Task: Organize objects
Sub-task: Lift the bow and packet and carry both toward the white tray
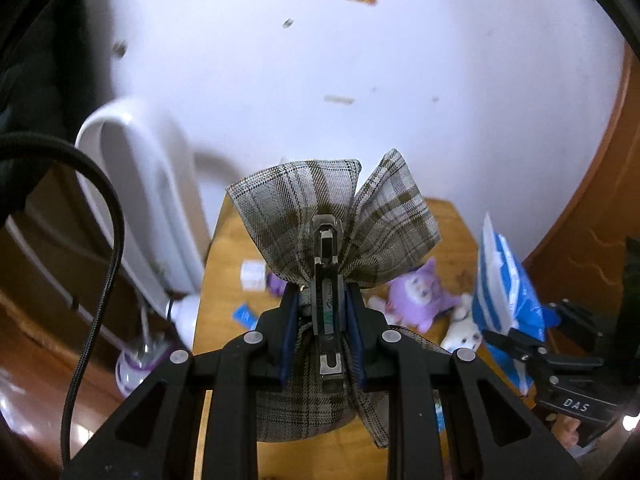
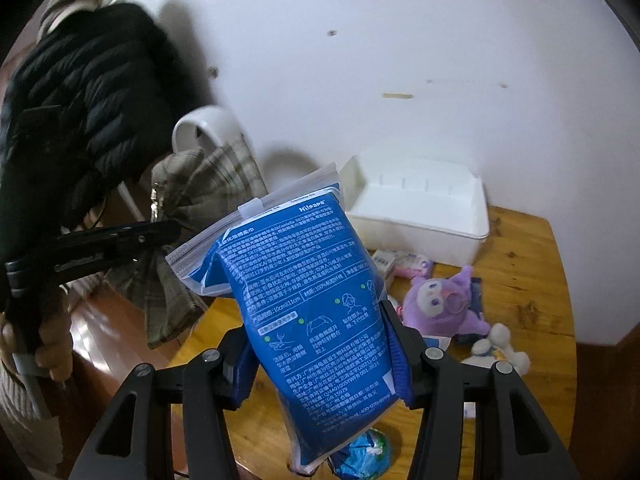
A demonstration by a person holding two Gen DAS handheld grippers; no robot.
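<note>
Left gripper (image 1: 322, 312): closed tight on the metal clasp at the gathered neck of a plaid cloth pouch (image 1: 316, 208), grey-brown check, its flaps fanning out past the fingertips, held above the bench (image 1: 448, 224).

Right gripper (image 2: 320, 344): partly closed, clamping a blue packet (image 2: 308, 300) between its pads; white zip top, dense Chinese print, brand "Hiipapa" legible, held clear of the bench.

On the bench: purple plush toy (image 2: 444, 300), small white plush (image 2: 500, 344); farther back, white plastic box (image 2: 420, 204) against the wall.
</note>
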